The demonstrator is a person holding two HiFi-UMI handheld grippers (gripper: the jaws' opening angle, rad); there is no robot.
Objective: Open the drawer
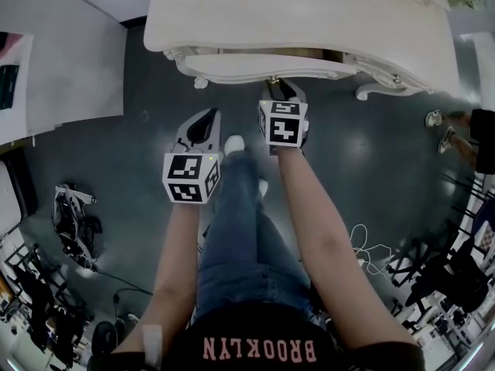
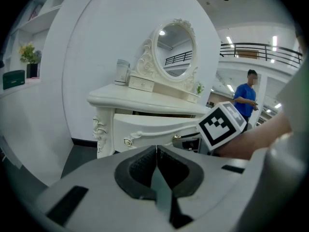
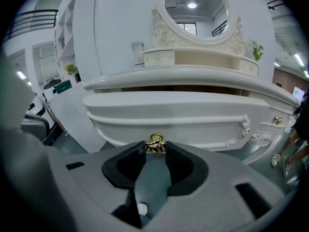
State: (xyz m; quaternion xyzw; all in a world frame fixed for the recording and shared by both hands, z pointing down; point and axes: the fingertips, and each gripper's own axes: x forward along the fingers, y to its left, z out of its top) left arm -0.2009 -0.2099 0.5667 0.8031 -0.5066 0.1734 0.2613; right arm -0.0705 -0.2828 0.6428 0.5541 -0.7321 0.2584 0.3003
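**drawer** (image 1: 263, 68): cream, curved front, set under the worktop (image 1: 309, 14). it is part open: the front stands out past the worktop edge, and the left gripper view shows a dark gap behind it.

**knob** (image 3: 155, 143): gold, at mid-front of the drawer, between the tips of the right tongs.

**right tongs** (image 3: 155, 150): angled down at the drawer front, jaws narrowed onto the knob with both pads against it. this reads as a firm hold.

**left tongs** (image 2: 156, 149): jaws together with nothing between them, held apart from the drawer, lower and to the left in the head view. they are idle.

**progress (judged):** the reach and grip are done and the pull has begun. what is left is to draw the drawer further toward the person and then let go. how much travel remains cannot be told.

**worktop fittings:**
- oval mirror (image 2: 176, 45) in a carved frame
- a low bank of small drawers beneath the mirror
- a pale jar (image 2: 122, 71) at one end
- carved legs with scrollwork

**floor** (image 1: 139, 91): dark, smooth, faintly glossy. a white cable (image 1: 367, 250) lies loose at the right.

**room:**
- a white curved wall (image 2: 82, 57) behind the worktop
- a shelf (image 2: 19, 81) with a plant (image 2: 28, 52) at far left
- an upper railing (image 2: 260, 50)
- a person (image 2: 246, 98) in blue, well off
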